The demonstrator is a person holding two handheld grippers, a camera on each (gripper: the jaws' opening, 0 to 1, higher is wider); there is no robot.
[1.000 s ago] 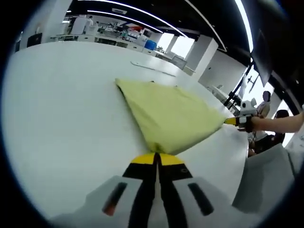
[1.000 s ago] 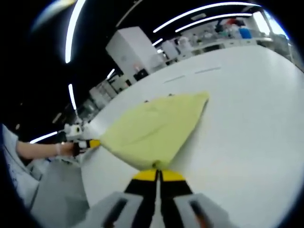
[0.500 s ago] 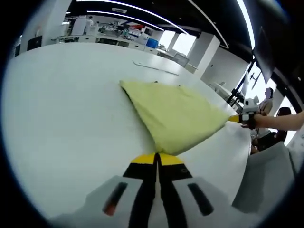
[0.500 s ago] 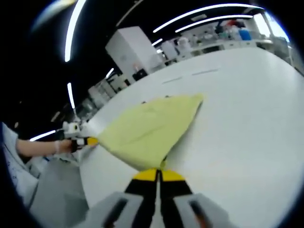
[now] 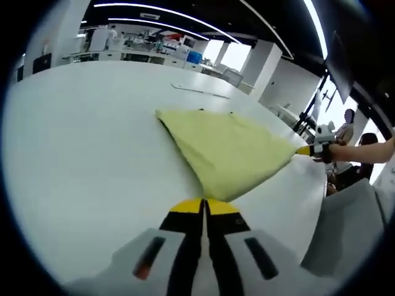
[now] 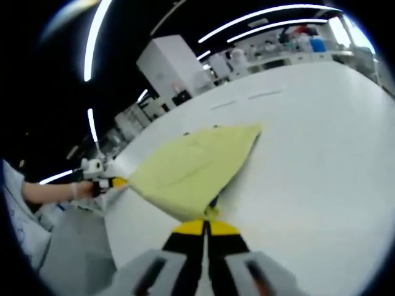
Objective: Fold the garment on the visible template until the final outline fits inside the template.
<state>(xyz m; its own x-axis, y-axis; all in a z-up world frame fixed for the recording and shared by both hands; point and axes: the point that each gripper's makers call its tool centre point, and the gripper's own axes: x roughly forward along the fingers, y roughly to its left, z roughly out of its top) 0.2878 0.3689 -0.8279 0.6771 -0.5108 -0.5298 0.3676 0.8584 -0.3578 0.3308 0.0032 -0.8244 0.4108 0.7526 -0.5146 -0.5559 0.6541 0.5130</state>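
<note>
left gripper (image 5: 204, 203): jaws were pressed together, pinching one near corner of the yellow garment (image 5: 225, 151). right gripper (image 6: 204, 223): jaws likewise clenched on another corner of the same garment (image 6: 191, 166).

in the left gripper view the right gripper (image 5: 307, 150) was seen at the right, its yellow tip touching the cloth's right corner, with a person's hand (image 5: 336, 152) behind it. in the right gripper view the left gripper (image 6: 117, 182) was seen at the left, at the cloth's left corner, held by a hand (image 6: 80, 189).

the garment was spread between the two grippers over a white table (image 5: 86, 142), with its far corner lying on the table top. the near edge ran from one gripper to the other; whether it was lifted off the surface could not be told. the cloth looked smooth, with a slight crease line.

faint thin marks (image 5: 197, 90) lay on the table well beyond the cloth's far edge. benches and shelves stood far behind, under long ceiling lights (image 6: 271, 15).
</note>
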